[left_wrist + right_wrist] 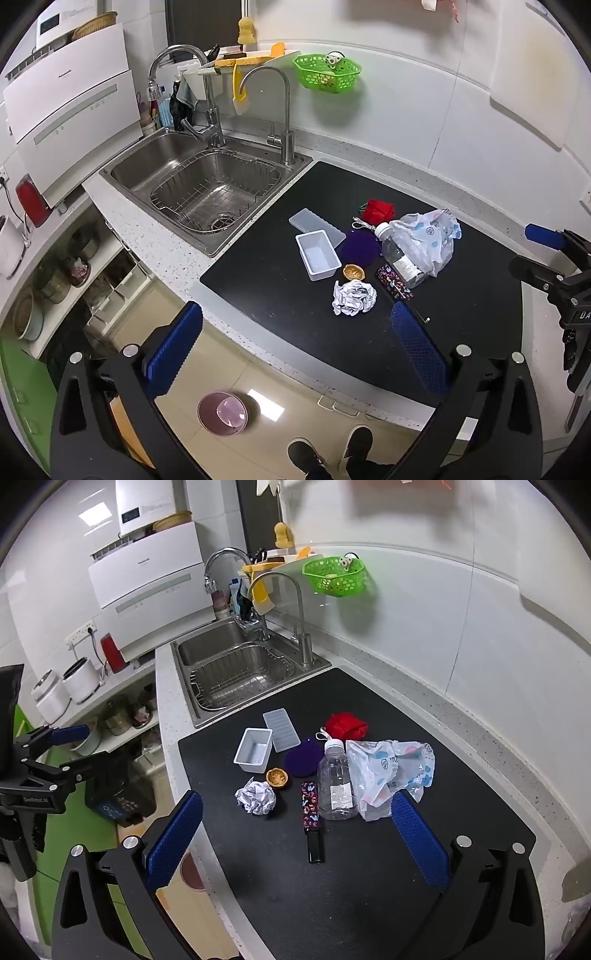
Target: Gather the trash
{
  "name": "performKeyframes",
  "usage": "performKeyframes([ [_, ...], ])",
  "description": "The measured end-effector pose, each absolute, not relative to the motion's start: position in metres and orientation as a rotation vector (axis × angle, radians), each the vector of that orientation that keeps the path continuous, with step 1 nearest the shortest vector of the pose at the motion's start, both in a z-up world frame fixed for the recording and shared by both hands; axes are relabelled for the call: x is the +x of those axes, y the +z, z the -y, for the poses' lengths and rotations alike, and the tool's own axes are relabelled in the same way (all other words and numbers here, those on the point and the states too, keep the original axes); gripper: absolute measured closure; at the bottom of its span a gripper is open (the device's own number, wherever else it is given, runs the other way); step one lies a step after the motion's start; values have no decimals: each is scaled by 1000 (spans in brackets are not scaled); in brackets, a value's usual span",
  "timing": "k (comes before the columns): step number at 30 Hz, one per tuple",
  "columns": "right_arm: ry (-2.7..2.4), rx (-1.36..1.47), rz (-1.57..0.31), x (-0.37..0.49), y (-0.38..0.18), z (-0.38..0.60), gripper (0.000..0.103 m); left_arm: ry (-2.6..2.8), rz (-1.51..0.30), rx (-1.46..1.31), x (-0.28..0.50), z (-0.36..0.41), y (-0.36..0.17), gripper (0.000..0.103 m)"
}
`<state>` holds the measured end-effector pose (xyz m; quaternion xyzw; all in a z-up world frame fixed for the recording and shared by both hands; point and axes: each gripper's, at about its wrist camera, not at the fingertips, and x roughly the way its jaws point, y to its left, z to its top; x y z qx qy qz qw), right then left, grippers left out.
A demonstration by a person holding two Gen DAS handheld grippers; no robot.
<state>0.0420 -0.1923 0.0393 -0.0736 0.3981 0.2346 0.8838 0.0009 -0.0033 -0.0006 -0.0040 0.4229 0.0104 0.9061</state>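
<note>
Hovering with fingers spread wide and nothing between them, the left gripper [295, 347] hangs over the desk's front edge, the crumpled paper [354, 297] just ahead of it on the black mat [258, 280], with the nutshell [354, 272] and white tub [318, 254] beyond. The right gripper [295, 834], likewise wide open and empty, is above the mat [369, 886] with the patterned knife [311, 814], bottle [335, 780] and plastic bag [388, 771] just ahead between its fingers, the paper [256, 796] ahead-left. Farther off lie the ice tray [281, 729], purple pad [303, 757], red cloth [346, 725] and, beyond-left, the sink [236, 675].
</note>
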Motion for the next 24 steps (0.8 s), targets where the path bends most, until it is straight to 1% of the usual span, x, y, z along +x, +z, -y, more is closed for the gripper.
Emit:
performKeyframes([
  [24,490,-168,-839,41,39,190,5,4,-879,-23,1,1,-2,3],
])
